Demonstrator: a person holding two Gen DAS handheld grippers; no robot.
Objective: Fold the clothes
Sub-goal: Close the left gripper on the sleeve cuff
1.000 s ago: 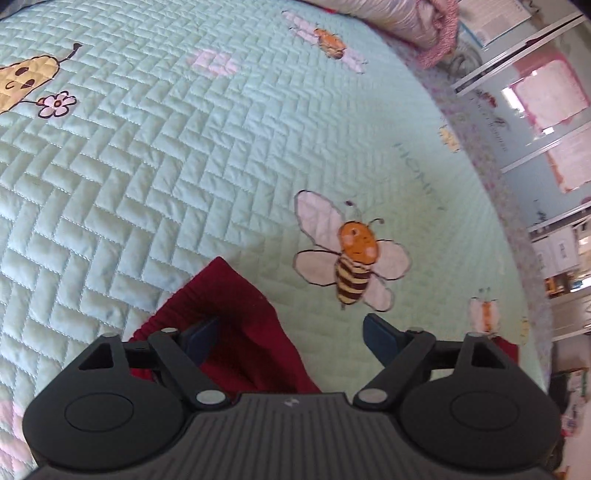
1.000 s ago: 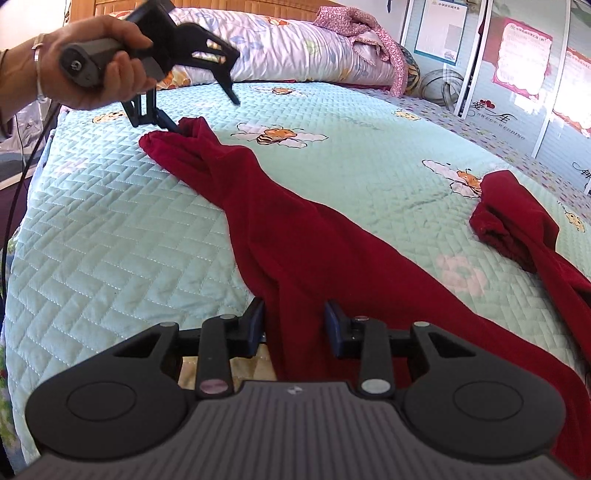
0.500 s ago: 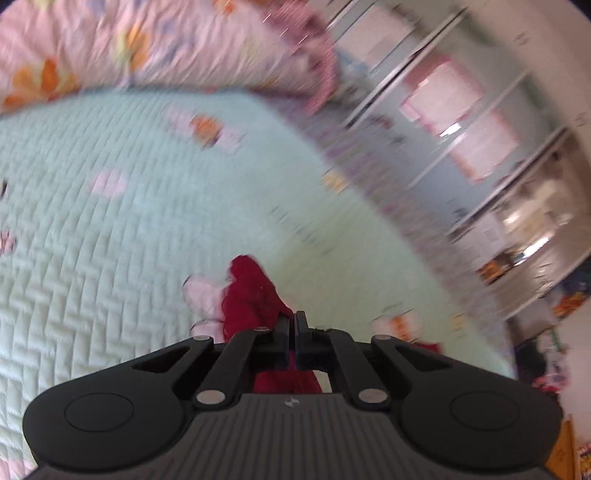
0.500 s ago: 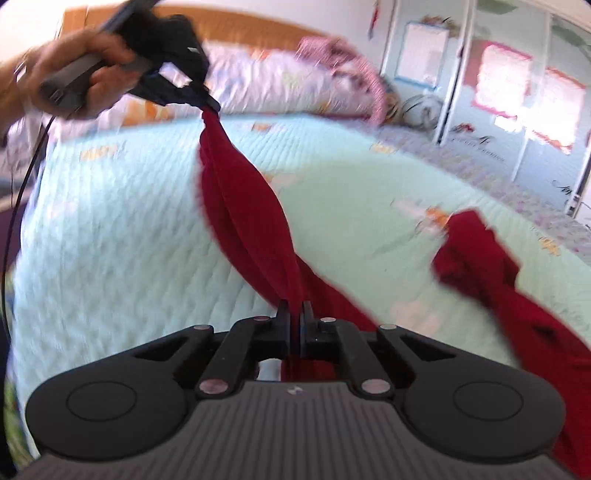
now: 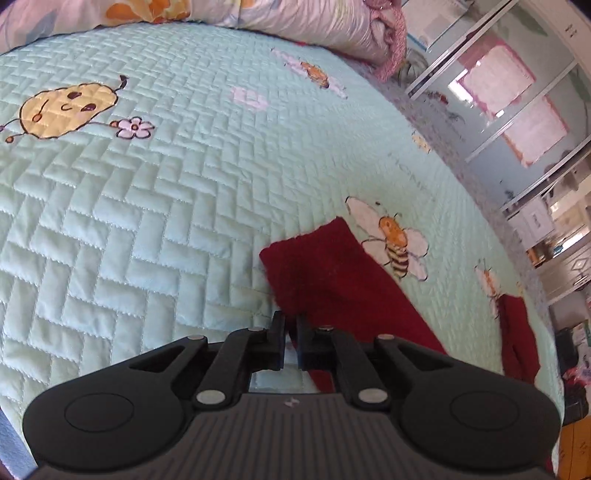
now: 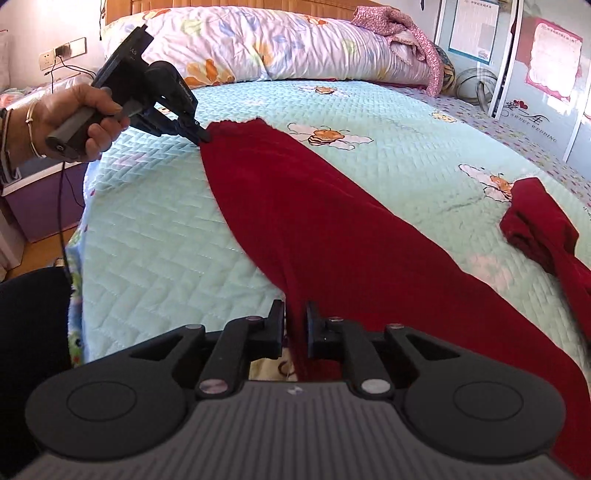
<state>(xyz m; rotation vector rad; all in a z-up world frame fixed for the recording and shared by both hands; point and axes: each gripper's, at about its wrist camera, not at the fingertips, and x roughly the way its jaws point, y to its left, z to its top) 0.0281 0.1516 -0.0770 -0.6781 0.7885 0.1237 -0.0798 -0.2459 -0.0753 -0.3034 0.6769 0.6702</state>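
While its two black fingers pinch the near edge of the dark red garment [image 6: 317, 229] between them, the right gripper [image 6: 295, 325] sits low at 6 o'clock of its own view, the cloth running down through the narrow gap between the pads. From there the garment stretches as one long band toward 11 o'clock, lifted a little off the pale green quilt [image 6: 155, 229], to the left gripper [image 6: 202, 137], whose tips are closed on the far corner of the fabric. A hand [image 6: 79, 118] with bangles at the wrist grips that tool's handle at 10 o'clock, and a cable hangs below it.

In the left wrist view the left gripper [image 5: 291, 325] has its fingers drawn together on a red fold at 6 o'clock; the garment [image 5: 332, 280] spreads from the tips toward 1 o'clock, its flat end lying on the quilt [image 5: 129, 221] just beside an embroidered bee [image 5: 395, 240]. A second bunched part of the red cloth [image 5: 517, 332] lies at 4 o'clock near the bed's edge; the right wrist view shows the same bunch [image 6: 535, 218] at 3 o'clock, joined to the main band by a narrower strip.

A floral pillow [image 6: 280, 44] lies across the head of the bed at 12 o'clock, with a pink patterned cloth [image 6: 410, 33] heaped at its right end.
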